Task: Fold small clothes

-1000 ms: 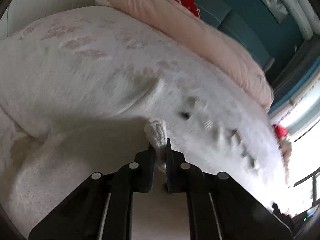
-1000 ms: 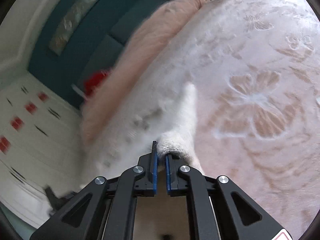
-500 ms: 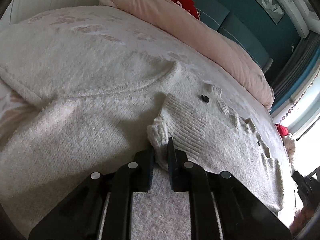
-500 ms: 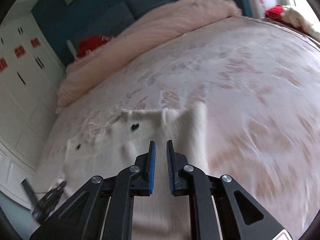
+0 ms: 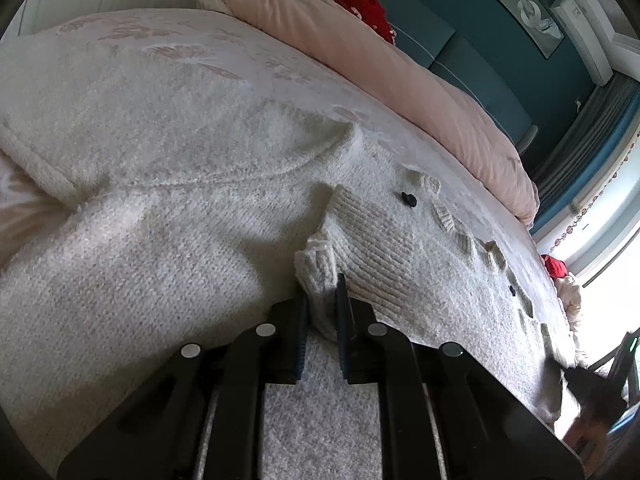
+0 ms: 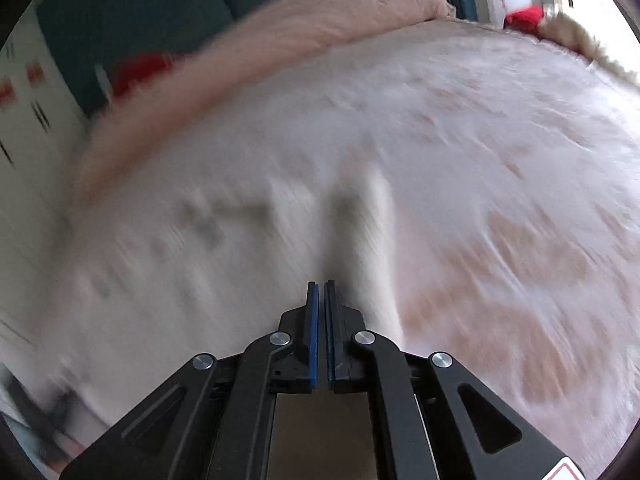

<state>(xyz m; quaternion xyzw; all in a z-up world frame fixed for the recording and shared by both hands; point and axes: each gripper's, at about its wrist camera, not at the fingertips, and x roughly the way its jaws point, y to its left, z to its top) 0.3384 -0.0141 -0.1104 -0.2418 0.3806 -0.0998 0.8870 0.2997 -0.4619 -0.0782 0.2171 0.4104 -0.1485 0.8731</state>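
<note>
A cream knit cardigan [image 5: 248, 216] is spread on a bed [image 5: 168, 44], filling the left wrist view from 9 o'clock to 4 o'clock. The left hand-held gripper [image 5: 322, 308] is clenched on a bunched ribbed cuff [image 5: 316, 264] of the cardigan, just above the jaws at 12 o'clock. A dark button [image 5: 409, 199] is seen at 1 o'clock of the cuff, on the front band.

The right hand-held gripper [image 6: 321, 300] is clenched on nothing; its blue pads are nearly touching and its jaws have just been closing with no cloth between them. Its view is blurred, so only a pale strip of the cardigan [image 6: 360, 216] is made out ahead of it at 12 o'clock.

The step in hand is judged to be laying a sleeve across the body. It would be done well if the cuff is set flat on the front, the sleeve is kept straight rather than twisted, and the grip is let go only once the cloth is resting. The free gripper would best be used to smooth the fold or to take the other sleeve.

No containers are seen. A pink duvet [image 5: 400, 76] is lying along the far edge of the bed at 1 o'clock.
</note>
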